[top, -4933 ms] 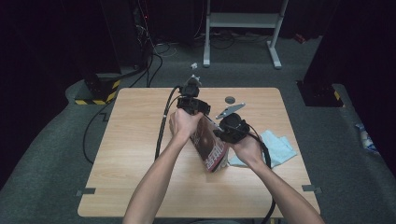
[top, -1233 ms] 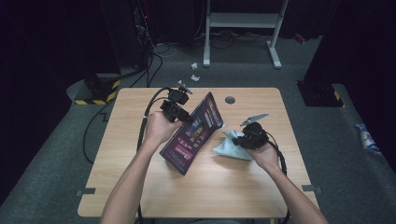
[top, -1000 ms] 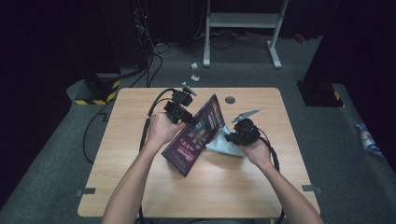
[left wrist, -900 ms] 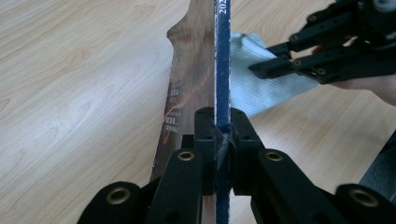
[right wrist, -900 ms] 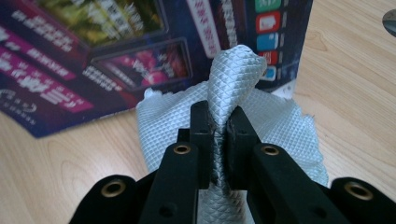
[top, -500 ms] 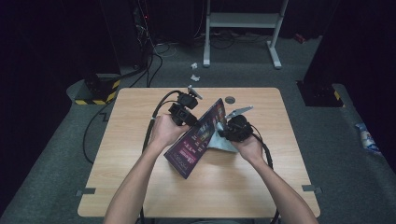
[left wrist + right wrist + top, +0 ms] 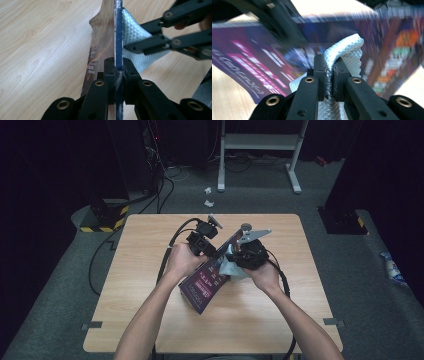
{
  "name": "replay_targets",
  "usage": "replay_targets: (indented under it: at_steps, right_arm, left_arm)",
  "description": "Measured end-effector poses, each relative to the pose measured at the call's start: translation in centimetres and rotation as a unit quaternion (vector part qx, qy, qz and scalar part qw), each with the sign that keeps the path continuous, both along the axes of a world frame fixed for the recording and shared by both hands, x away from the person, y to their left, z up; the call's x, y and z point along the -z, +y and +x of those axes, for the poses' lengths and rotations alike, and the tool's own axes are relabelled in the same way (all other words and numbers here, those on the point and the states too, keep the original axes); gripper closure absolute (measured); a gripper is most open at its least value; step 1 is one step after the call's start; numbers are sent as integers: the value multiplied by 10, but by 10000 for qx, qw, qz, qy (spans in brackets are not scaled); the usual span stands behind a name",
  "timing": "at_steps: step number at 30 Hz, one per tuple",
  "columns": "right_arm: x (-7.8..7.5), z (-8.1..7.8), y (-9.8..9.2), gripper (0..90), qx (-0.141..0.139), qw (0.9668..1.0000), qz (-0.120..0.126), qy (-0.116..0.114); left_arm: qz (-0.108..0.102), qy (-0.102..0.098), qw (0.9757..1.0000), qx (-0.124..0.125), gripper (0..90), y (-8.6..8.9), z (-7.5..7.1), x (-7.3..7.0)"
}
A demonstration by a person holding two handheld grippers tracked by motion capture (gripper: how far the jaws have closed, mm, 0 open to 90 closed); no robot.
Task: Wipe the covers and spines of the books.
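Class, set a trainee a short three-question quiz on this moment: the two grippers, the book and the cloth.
1. True or false: the left gripper is shut on the book.
2. What does the right gripper hold? A) a pen B) the cloth C) nothing
3. Fill in: the book's lower corner rests on the ____.

Key: 1 true; 2 B; 3 table

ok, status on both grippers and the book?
Left gripper shut on book edge, book held tilted on table. Right gripper shut on cloth, cloth against cover. Nothing in the way.
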State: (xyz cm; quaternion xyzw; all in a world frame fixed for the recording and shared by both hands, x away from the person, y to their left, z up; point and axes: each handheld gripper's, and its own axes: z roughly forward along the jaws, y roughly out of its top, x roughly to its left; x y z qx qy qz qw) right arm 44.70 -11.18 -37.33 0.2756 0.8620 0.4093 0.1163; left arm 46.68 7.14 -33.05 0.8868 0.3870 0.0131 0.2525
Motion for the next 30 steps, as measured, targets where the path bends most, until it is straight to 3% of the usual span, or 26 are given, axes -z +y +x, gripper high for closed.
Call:
replay_targets:
  at_steps: [3, 6, 11, 20, 26, 30]
  right_arm:
    - [-7, -6, 4, 838, -110, 9998, 61, -127]
    - [-10, -6, 4, 839, -96, 9996, -45, -267]
    - [-7, 6, -11, 839, 282, 9995, 101, -36]
    - [-7, -7, 5, 839, -196, 9994, -131, -240]
    - [-6, 14, -19, 839, 455, 9989, -52, -120]
    - [-2, 21, -33, 838, 679, 9977, -74, -29]
  left_arm:
    - [27, -8, 10000, 33, 837, -2, -1, 0]
    - [57, -47, 10000, 53, 838, -2, -3, 0]
    - [71, -25, 9999, 84, 838, 1, -4, 0]
    - [127, -25, 9998, 140, 838, 0, -6, 0]
    - [145, -9, 9997, 205, 838, 4, -10, -1]
    - [138, 11, 9995, 280, 838, 2, -11, 1]
